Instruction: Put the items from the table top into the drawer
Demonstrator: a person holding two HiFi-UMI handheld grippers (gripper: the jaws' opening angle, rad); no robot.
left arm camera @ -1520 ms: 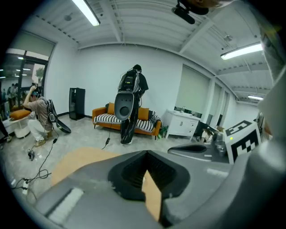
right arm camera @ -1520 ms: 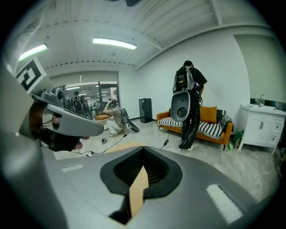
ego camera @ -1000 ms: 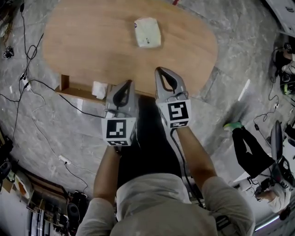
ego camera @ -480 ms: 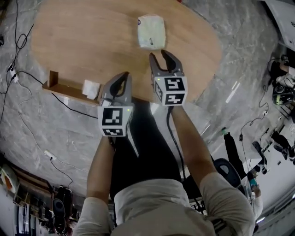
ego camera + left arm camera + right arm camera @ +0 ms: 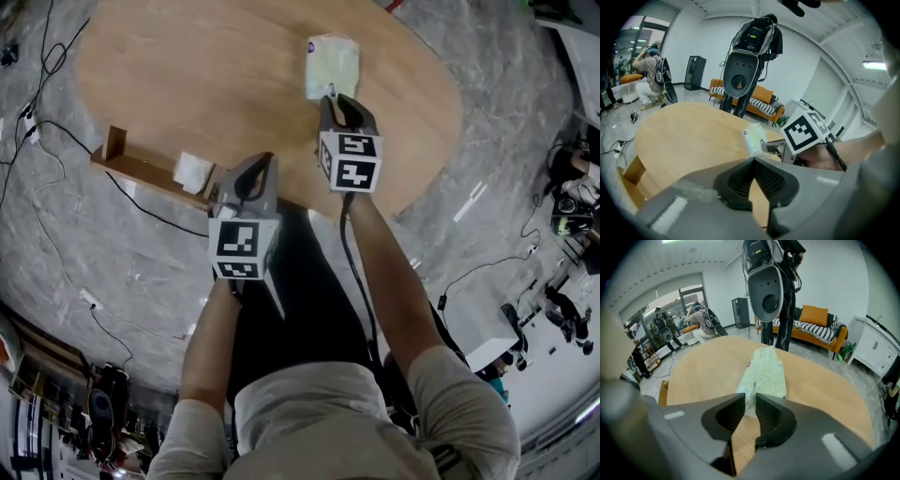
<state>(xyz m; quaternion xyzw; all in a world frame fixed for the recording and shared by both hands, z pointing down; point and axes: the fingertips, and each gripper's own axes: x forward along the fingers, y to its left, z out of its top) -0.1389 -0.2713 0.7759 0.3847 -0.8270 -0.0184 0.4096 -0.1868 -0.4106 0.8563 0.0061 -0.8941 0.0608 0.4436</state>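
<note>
Right gripper fingers have just been closing, slim gap left, at the pale packet edge, not pinching yet. Too narrow, they may shove it along the tabletop. Left gripper fingers pressed together, empty.

packet: pale green-white, soft, lying flat on wooden table top, far side | drawer: wooden, shallow, pulled open at table's near-left edge | white square item: lying inside drawer

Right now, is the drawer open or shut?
Open. The drawer sticks out from under the table, and a white item lies inside it.
</note>
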